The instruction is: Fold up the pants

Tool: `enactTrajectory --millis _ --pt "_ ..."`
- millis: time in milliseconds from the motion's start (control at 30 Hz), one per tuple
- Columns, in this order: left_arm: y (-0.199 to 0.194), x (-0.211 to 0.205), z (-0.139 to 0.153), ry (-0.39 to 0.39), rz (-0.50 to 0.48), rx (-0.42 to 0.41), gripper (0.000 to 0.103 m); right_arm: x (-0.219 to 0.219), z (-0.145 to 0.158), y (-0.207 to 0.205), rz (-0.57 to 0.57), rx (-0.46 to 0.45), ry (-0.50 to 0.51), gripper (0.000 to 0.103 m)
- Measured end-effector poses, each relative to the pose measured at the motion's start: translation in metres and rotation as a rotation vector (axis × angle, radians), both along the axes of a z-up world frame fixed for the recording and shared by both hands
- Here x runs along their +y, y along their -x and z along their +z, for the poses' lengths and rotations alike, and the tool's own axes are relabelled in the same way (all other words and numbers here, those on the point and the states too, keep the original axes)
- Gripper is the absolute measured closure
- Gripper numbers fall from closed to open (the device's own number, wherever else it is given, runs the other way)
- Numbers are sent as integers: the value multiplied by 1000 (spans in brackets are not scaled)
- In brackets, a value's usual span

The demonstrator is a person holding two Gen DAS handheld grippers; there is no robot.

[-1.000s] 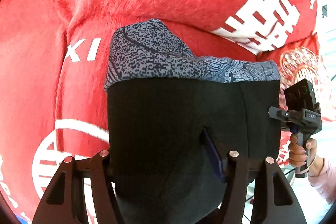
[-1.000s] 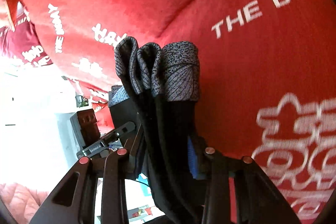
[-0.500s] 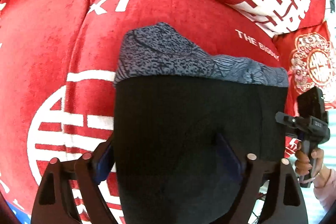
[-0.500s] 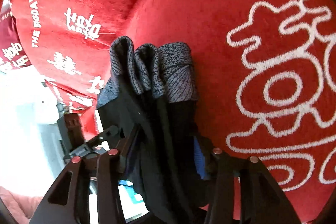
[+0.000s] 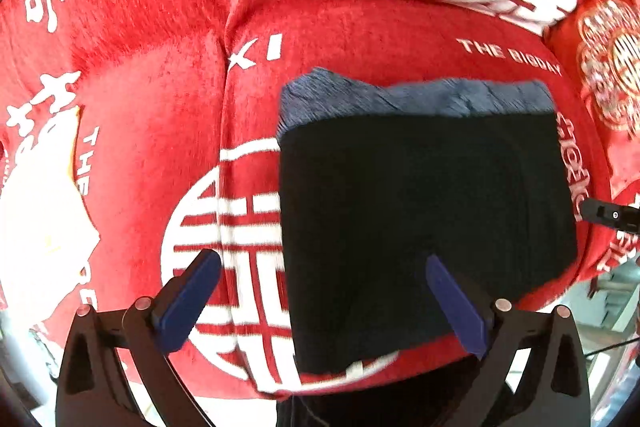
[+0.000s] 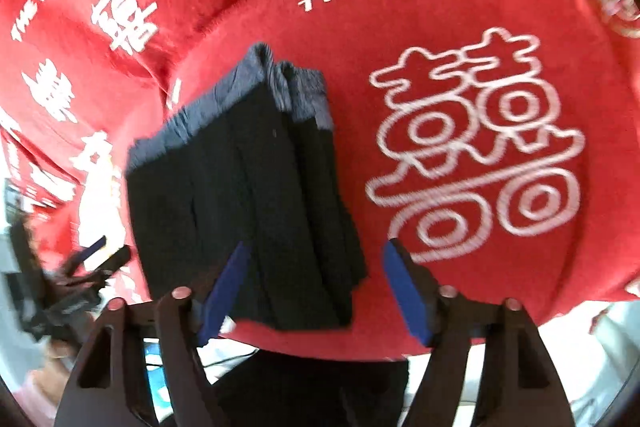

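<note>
On a plush red velvet cushion (image 5: 360, 27) printed with white characters, seen from the left wrist, lie the folded black pants with a speckled grey-blue waistband (image 5: 420, 195), a flat, squarish stack with the band along its far edge. The left tool (image 5: 320, 291) points straight down above them, its jaws opening wide; its blue pads (image 5: 188, 291) touch nothing, one over bare cushion, one over the black cloth. From the right wrist, the same stack (image 6: 248, 195) shows its layered folded edges, blurred. The right tool (image 6: 316, 287) tilts steeply downward, jaws opening, the near corner of the stack between the pads, which do not press on it.
</note>
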State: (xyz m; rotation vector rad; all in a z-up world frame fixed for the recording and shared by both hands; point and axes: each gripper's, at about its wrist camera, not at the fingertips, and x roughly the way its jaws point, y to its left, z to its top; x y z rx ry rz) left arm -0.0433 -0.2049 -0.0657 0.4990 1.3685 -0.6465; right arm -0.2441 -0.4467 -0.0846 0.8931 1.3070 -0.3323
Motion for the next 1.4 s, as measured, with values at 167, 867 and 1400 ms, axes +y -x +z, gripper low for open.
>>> enactTrajectory --millis 167,867,1400 --pt "26 4 12 -49 -23 11 0 32 25 3 40 85 136 17" --pt "56 20 73 -92 46 -92 0 104 103 -14 91 117 298 0" --pt "57 22 85 -93 68 -105 0 117 111 -25 108 167 306 0"
